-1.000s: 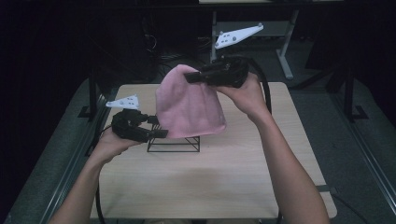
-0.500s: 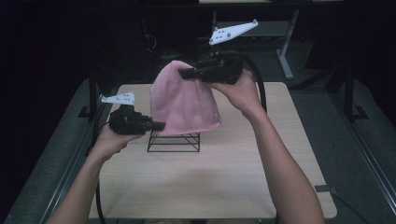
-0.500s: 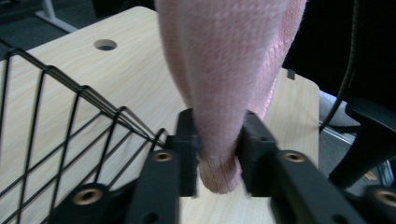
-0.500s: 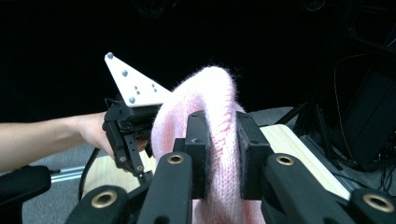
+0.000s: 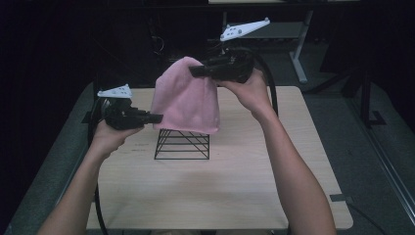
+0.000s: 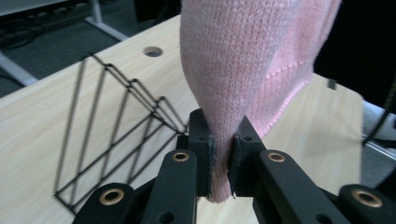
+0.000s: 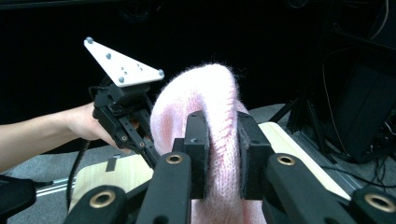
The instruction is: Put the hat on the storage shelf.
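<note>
A pink knitted hat (image 5: 186,100) hangs in the air above a black wire rack (image 5: 182,144) on the wooden table (image 5: 225,186). My right gripper (image 5: 195,71) is shut on the hat's crown, with pink knit (image 7: 219,140) bunched between its pads. My left gripper (image 5: 157,118) has just closed its jaws on the hat's lower left edge; the left gripper view has a fold of the hat (image 6: 243,70) pinched between the pads. The other hand's gripper (image 7: 140,135) is seen beyond the hat in the right gripper view.
The wire rack (image 6: 116,135) stands under the hat near the table's middle. A round hole (image 6: 152,51) is cut in the tabletop beyond it. Dark floor and grey metal table legs (image 5: 298,49) lie behind the table.
The left gripper went from open beside the hat to shut on its lower edge. Both hands lifted the hat, so its hem now hangs at the top of the wire rack.
</note>
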Demonstrator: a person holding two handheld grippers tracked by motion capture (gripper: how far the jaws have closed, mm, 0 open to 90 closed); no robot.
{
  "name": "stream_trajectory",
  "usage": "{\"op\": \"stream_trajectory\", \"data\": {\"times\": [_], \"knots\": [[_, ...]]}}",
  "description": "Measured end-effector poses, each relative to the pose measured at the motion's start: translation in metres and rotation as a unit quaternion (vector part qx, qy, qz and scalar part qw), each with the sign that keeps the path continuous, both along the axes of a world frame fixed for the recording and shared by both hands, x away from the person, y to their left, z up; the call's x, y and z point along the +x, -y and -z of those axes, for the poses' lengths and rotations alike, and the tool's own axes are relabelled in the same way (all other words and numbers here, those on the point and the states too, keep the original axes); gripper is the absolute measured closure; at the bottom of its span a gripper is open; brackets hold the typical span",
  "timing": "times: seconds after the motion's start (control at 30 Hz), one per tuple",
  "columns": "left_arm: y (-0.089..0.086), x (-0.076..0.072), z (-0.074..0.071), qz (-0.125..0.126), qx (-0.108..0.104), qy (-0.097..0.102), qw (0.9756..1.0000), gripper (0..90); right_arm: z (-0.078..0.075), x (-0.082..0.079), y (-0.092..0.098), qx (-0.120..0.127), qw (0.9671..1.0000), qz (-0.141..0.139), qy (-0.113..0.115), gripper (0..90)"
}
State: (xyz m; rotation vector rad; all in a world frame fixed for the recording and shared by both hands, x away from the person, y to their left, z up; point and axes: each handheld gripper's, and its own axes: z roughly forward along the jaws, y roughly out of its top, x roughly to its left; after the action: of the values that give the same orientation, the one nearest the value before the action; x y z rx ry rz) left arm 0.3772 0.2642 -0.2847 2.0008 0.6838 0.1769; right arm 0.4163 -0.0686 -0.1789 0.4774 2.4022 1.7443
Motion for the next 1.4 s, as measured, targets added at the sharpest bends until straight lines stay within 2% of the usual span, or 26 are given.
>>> {"op": "stream_trajectory", "data": {"times": [0.27,0.47,0.7,0.77,1.1,1.2,1.33,1.4], "knots": [[-0.007,0.01,0.007,-0.028,0.011,-0.012,0.9995,81.5,0.009,0.013,-0.009,-0.005,0.9999,0.005,-0.01,76.8],[-0.012,0.016,0.01,-0.041,0.017,-0.011,0.999,81.4,0.014,0.024,-0.014,-0.011,0.9998,0.005,-0.014,76.7],[-0.012,0.021,0.014,-0.044,0.023,-0.013,0.9987,81.3,0.02,0.034,-0.014,-0.009,0.9997,0.002,-0.023,76.7],[-0.01,0.021,0.016,-0.045,0.031,-0.015,0.9984,81.3,0.022,0.035,-0.015,-0.01,0.9996,0.0,-0.026,76.7],[-0.014,0.018,0.026,-0.047,0.04,-0.021,0.9979,81.3,0.029,0.028,-0.022,-0.02,0.9995,-0.01,-0.022,76.2],[-0.014,0.017,0.028,-0.047,0.05,-0.022,0.9974,81.3,0.032,0.025,-0.024,-0.027,0.9993,-0.013,-0.024,76.1],[-0.012,0.015,0.028,-0.041,0.073,-0.015,0.9964,81.3,0.035,0.023,-0.023,-0.031,0.9991,-0.016,-0.025,76.0],[-0.011,0.015,0.031,-0.041,0.071,-0.016,0.9965,81.3,0.037,0.022,-0.023,-0.031,0.999,-0.017,-0.029,76.0]]}}
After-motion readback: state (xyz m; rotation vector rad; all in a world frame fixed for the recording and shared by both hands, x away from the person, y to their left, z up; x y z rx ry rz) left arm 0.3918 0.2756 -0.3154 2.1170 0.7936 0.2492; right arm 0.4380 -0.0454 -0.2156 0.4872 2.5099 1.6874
